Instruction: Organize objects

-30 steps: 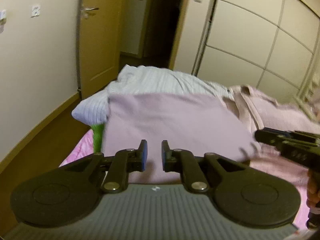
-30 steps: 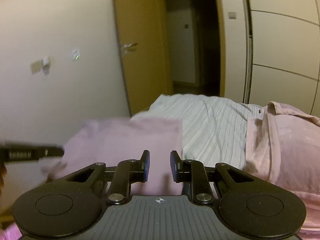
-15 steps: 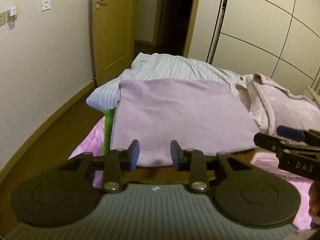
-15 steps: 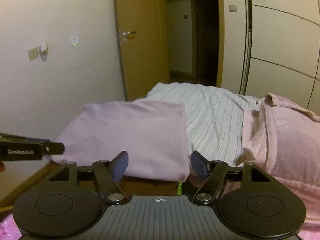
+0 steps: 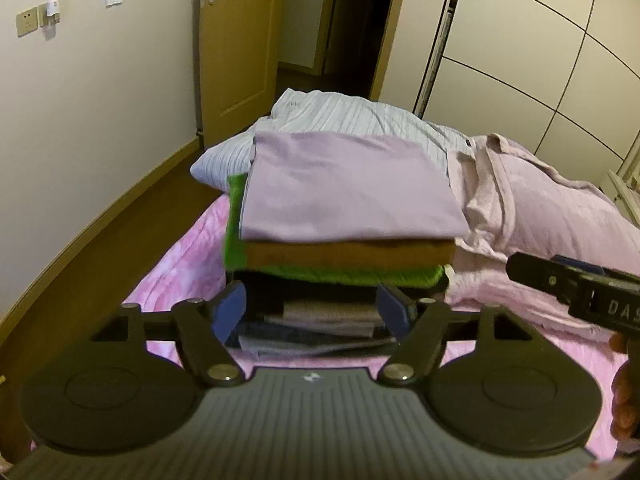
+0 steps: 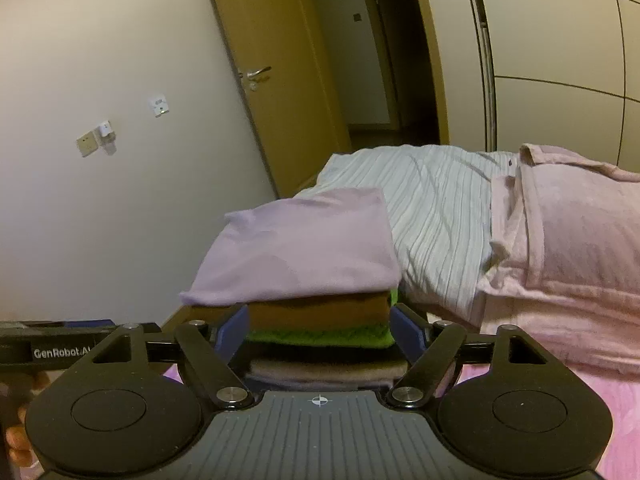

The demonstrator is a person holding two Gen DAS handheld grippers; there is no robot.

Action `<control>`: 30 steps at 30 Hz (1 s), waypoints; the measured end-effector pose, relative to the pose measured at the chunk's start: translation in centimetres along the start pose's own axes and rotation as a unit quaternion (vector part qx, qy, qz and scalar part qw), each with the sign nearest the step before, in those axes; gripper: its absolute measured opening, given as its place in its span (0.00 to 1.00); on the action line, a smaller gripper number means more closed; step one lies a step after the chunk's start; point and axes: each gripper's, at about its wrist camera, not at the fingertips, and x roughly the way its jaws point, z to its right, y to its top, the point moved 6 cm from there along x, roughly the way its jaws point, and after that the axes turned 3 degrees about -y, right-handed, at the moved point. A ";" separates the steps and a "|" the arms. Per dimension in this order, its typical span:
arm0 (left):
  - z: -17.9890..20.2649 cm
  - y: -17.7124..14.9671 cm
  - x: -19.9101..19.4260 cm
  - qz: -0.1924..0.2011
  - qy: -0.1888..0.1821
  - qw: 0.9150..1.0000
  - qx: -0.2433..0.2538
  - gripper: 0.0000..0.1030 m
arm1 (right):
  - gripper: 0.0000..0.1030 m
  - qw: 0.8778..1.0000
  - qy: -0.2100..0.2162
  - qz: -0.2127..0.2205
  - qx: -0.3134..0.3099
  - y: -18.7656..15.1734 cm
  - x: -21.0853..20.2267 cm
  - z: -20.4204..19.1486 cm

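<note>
A stack of folded clothes stands on the bed. A lilac garment (image 5: 344, 188) (image 6: 304, 248) lies on top, over a brown layer (image 5: 348, 254) (image 6: 316, 310), a green one (image 5: 352, 274) (image 6: 320, 336) and grey and dark ones (image 5: 328, 316) at the bottom. My left gripper (image 5: 310, 306) sits just in front of the stack with its jaws opening; nothing is between the pads. My right gripper (image 6: 320, 326) faces the stack's right part, its jaws also opening wide and holding nothing. The stack only shows through both gaps.
Behind the stack lies a pale striped pillow (image 5: 340, 120) with a crumpled pink cloth (image 5: 540, 208) to its right, on a pink bedspread (image 5: 180, 264). A wall and wooden floor run along the left; a door (image 5: 236, 40) and wardrobe (image 5: 520, 60) stand beyond.
Both grippers' jaws went from nearly shut to wide apart. Both drew back and rose from the lilac garment, which now rests flat on the stack; the lower layers have come into view.
</note>
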 end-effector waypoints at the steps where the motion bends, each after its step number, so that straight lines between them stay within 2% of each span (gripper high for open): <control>1: 0.2 -0.5 -0.7 -0.001 0.000 1.000 0.002 0.73 | 0.73 1.000 0.000 0.000 0.000 0.0 0.0 0.0; 3: 0.4 -1.7 -2.3 0.000 0.001 1.000 0.004 0.79 | 0.73 1.000 0.000 -0.001 -0.003 -0.6 -1.5 -0.2; 7: 0.9 -3.6 -5.3 0.007 0.009 1.000 0.013 0.84 | 0.73 1.000 0.001 -0.009 -0.019 -2.4 -4.8 -0.9; 15: 1.8 -6.4 -11.5 0.034 0.036 0.999 0.019 0.99 | 0.73 0.999 0.001 -0.018 -0.037 -4.8 -9.8 -2.2; 19: 2.3 -7.9 -13.8 0.037 0.050 0.998 0.020 0.99 | 0.73 0.999 0.005 -0.030 -0.025 -6.3 -11.8 -2.3; 24: 2.7 -10.2 -16.1 0.034 0.048 0.998 0.002 0.99 | 0.73 0.999 0.031 -0.044 0.008 -7.9 -14.2 -1.7; 30: 3.9 -12.7 -18.1 0.025 0.054 0.998 0.003 0.99 | 0.73 0.999 0.016 -0.048 -0.006 -9.6 -17.1 -1.3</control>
